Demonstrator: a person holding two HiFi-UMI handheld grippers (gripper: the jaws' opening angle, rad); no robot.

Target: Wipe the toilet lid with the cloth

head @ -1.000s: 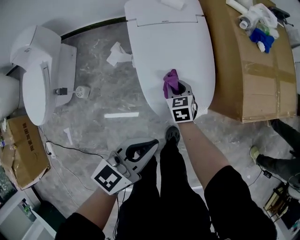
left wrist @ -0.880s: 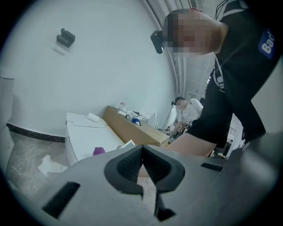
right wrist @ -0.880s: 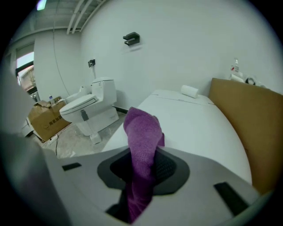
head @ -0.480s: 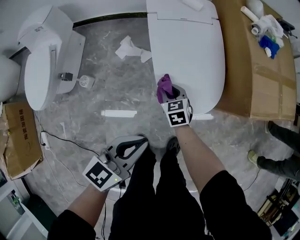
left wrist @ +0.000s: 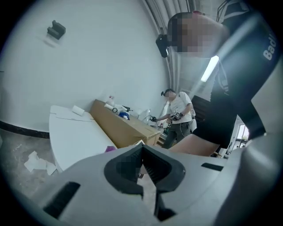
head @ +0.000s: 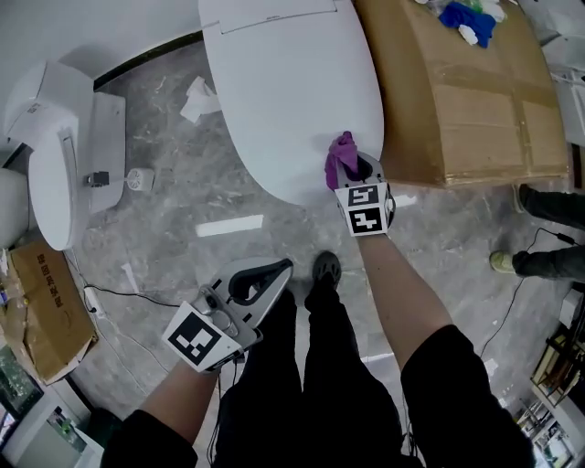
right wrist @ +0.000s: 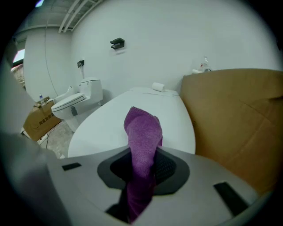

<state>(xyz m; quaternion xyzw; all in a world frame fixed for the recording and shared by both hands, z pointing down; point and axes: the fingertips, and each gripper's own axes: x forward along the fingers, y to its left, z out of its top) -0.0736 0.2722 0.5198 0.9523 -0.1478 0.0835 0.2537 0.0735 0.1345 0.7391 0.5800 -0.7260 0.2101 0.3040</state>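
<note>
The purple cloth (head: 340, 157) sits at the near right rim of the white toilet lid (head: 283, 91), close to where the lid meets the big cardboard box (head: 466, 101). The right gripper (head: 352, 169) is clenched on it: in the right gripper view the cloth runs up through the narrow gap between the two pads, and its bunched top stands out ahead of the jaws over the lid. Whether the cloth actually presses on the surface cannot be told.

The lid is closed and lies flat, with a small white block at its far end in the right gripper view. Blue and white items (head: 464, 16) lie on the far end of the box.

The left gripper (head: 279, 270) hangs well apart from the lid, low beside the person's left leg. Its jaws are together, with nothing between them.

On the grey marble floor (head: 164, 247) lie a crumpled white paper (head: 196, 99) just left of the lid, a white strip (head: 228, 226) nearer the person, and a thin cable (head: 119, 292). A second toilet (head: 55, 137) stands at the far left, with a smaller cardboard box (head: 41, 306) below it. Another person's shoe (head: 501, 262) shows at the right.
</note>
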